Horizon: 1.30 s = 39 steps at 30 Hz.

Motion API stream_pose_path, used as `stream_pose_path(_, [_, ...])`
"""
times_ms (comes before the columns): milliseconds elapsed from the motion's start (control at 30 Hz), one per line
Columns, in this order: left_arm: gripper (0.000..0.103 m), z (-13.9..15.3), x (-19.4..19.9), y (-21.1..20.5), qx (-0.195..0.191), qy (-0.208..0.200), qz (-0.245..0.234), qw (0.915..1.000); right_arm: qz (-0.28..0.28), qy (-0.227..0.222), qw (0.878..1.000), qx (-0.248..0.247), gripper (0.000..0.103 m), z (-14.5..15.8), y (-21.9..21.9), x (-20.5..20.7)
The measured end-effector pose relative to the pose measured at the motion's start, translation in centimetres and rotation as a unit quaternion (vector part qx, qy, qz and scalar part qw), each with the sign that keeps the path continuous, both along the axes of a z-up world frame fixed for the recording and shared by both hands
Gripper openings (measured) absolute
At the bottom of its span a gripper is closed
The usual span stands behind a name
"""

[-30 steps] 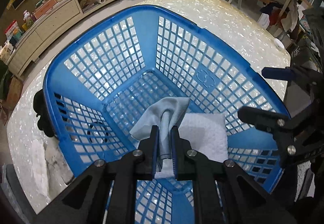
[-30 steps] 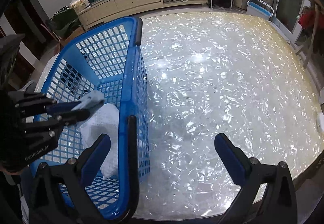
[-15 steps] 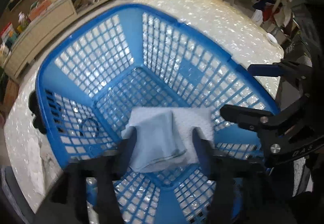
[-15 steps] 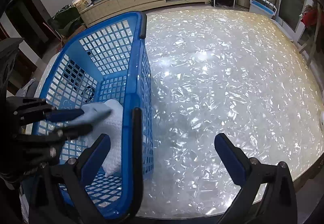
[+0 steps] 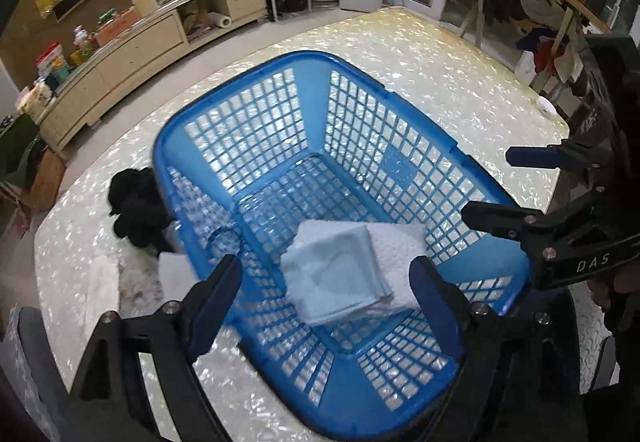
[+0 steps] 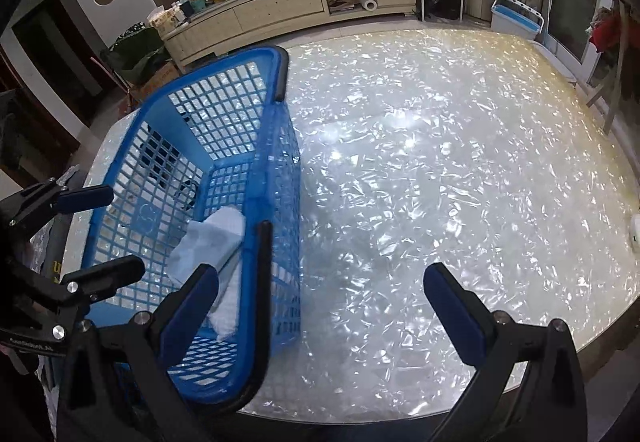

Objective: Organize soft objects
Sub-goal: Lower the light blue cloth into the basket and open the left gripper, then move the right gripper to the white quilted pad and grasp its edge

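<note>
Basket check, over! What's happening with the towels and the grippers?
Left hand-held gripper opening, empty. Right hand-held gripper open, empty. Blue towel lies on white towel in basket. Nothing in the way.

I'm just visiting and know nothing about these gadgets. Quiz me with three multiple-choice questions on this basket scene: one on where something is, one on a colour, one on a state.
1. Where does the light blue cloth lie?
A. on a white towel in the basket
B. on the table
C. on the shelf

2. What colour is the basket?
A. red
B. blue
C. green

3. The left gripper is:
A. clamped on the cloth
B. gripping the basket rim
C. holding nothing

Answers: 1 A, the cloth rests atop the towel inside the basket. 2 B, its mesh walls are blue. 3 C, its jaws are opening, clear of the cloth.
</note>
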<state>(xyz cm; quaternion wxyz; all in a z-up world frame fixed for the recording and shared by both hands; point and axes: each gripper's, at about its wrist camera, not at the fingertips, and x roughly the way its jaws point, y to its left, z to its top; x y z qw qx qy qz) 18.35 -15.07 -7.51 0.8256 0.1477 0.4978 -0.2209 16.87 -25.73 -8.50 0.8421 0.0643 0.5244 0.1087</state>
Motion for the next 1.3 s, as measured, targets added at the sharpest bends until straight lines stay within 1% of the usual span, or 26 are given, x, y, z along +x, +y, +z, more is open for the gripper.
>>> stream_pose_path(67, [0.086,0.4,-0.7,0.5,0.012,-0.013,0.018,0.9997,0.003,-0.004,1.0,0.001,0.103,0.3,0.4,-0.3])
stream_pose_path(133, [0.091,0.8,-1.4,1.1,0.025,-0.028,0.037,0.9986,0.007,-0.009,1.0,0.0,0.103,0.8,0.8,-0.6])
stream_pose_path(167, [0.092,1.1,-1.7,1.6,0.027,-0.032,0.047,0.998,0.01,-0.012,1.0,0.0,0.103,1.1,1.1,-0.8])
stream_pose_path(267, [0.093,1.8,-2.4,3.2,0.016,-0.033,0.075,0.9965,0.018,-0.02,1.0,-0.002,0.103,2.0,2.0,-1.5])
stream_pose_path(367, [0.094,2.5,-3.0,5.0,0.014,-0.037,0.102,0.994,0.028,-0.029,0.999,-0.004,0.103,2.8,2.9,-2.2])
stream_pose_path(467, [0.094,3.0,-3.7,7.0,0.0,-0.04,0.124,0.9915,0.036,-0.038,0.999,-0.005,0.103,3.4,4.0,-2.8])
stream_pose_path(500, [0.095,3.2,-3.8,7.6,-0.006,-0.04,0.128,0.9909,0.039,-0.041,0.998,-0.006,0.103,3.6,4.4,-2.8])
stream_pose_path(533, [0.103,3.3,-4.0,8.3,-0.009,-0.04,0.136,0.9898,0.043,-0.043,0.998,-0.006,0.103,3.7,4.9,-2.9])
stream_pose_path(867, [0.103,4.0,-6.3,14.8,-0.03,-0.045,0.178,0.9826,0.095,-0.06,0.994,-0.014,0.103,4.5,11.2,-3.3])
stream_pose_path(1100, [0.103,3.8,-7.2,18.8,-0.022,-0.048,0.204,0.9775,0.127,-0.059,0.99,-0.018,0.103,4.5,15.7,-2.6])
stream_pose_path(1300, [0.103,3.7,-7.7,22.6,-0.034,-0.05,0.23,0.9714,0.162,-0.058,0.985,-0.022,0.103,4.0,19.5,-1.7])
